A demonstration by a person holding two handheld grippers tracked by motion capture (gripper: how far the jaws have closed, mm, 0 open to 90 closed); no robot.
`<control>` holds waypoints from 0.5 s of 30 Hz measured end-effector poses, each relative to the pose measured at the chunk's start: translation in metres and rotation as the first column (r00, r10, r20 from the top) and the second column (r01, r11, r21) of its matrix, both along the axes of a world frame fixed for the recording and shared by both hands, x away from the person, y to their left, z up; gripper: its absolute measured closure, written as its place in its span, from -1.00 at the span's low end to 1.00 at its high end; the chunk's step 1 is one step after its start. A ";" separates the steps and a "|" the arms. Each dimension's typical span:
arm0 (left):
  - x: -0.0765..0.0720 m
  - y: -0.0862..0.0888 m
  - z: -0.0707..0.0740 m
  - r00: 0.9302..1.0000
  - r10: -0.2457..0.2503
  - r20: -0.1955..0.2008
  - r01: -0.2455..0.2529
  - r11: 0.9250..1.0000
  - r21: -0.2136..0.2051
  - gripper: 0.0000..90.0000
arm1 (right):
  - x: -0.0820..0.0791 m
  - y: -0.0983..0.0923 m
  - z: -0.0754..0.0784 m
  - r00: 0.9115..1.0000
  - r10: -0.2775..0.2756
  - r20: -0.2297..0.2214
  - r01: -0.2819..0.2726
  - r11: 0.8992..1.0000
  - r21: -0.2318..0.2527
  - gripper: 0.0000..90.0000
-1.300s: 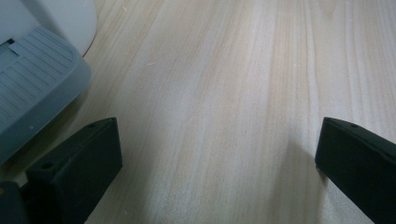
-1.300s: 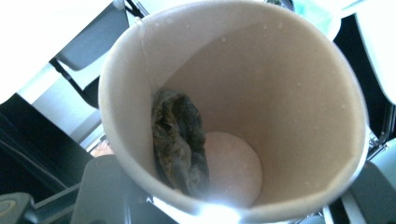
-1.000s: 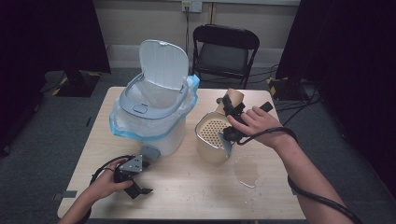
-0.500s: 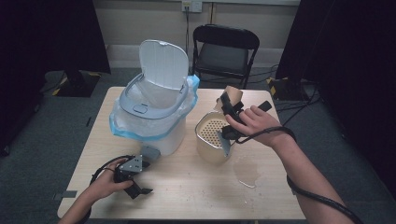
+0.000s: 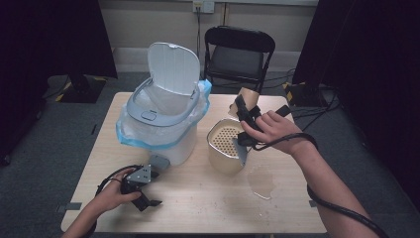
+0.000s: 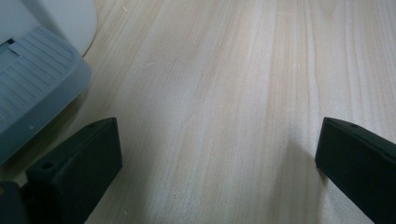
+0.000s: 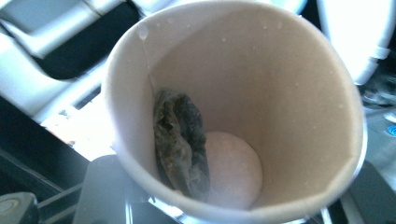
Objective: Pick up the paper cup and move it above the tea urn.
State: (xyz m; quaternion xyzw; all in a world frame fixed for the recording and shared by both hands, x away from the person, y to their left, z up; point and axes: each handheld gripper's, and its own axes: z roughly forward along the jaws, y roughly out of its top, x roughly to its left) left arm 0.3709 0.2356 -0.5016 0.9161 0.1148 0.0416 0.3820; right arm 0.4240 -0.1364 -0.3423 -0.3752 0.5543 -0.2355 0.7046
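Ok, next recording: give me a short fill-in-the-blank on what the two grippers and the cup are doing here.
1. The right gripper holds a paper cup that has a wet ____ stuck to its inner wall.
2. The lid of the white bin stands ____.
3. The left gripper rests on the wooden table with its jaws ____ and nothing between them.
4. Below the cup stands a beige strainer; beside it on the table lies a ____ of liquid.

Missing words: tea bag; open; open; puddle

Black grippers (image 5: 246,119), grey plate (image 5: 140,174), trailing black cables (image 5: 341,206).
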 end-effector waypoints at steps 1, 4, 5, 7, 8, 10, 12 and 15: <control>0.000 0.000 0.000 1.000 0.000 0.000 0.000 1.000 0.000 -1.00 | 0.000 0.000 0.000 1.000 0.000 0.000 0.000 1.000 0.000 -0.12; 0.000 0.000 0.000 1.000 0.000 0.004 0.000 1.000 0.002 -1.00 | -0.007 0.003 -0.014 0.999 0.009 0.035 -0.004 0.991 -0.131 -0.09; 0.000 0.000 0.000 1.000 0.000 0.004 0.000 1.000 0.002 -1.00 | -0.006 0.005 -0.007 0.999 -0.019 0.038 0.022 0.997 -0.074 -0.09; 0.000 0.000 0.000 1.000 0.000 0.004 0.000 1.000 0.003 -1.00 | -0.005 0.008 -0.003 0.999 -0.018 0.049 0.020 0.999 -0.042 -0.09; 0.000 0.000 0.000 1.000 0.000 0.001 0.000 1.000 0.002 -1.00 | -0.004 0.007 -0.001 0.999 -0.006 0.037 0.009 0.997 -0.080 -0.09; 0.000 0.000 0.000 1.000 0.000 0.000 0.000 1.000 0.002 -1.00 | -0.004 0.007 -0.001 0.999 -0.006 0.036 0.010 0.994 -0.108 -0.10; 0.000 0.000 0.000 1.000 0.001 0.000 -0.001 1.000 -0.001 -1.00 | -0.004 0.005 -0.002 0.999 -0.013 0.035 0.015 0.997 -0.076 -0.10; 0.000 0.000 0.000 1.000 0.000 -0.002 0.000 1.000 0.001 -1.00 | -0.004 0.006 -0.006 0.999 -0.012 0.032 0.015 0.995 -0.097 -0.11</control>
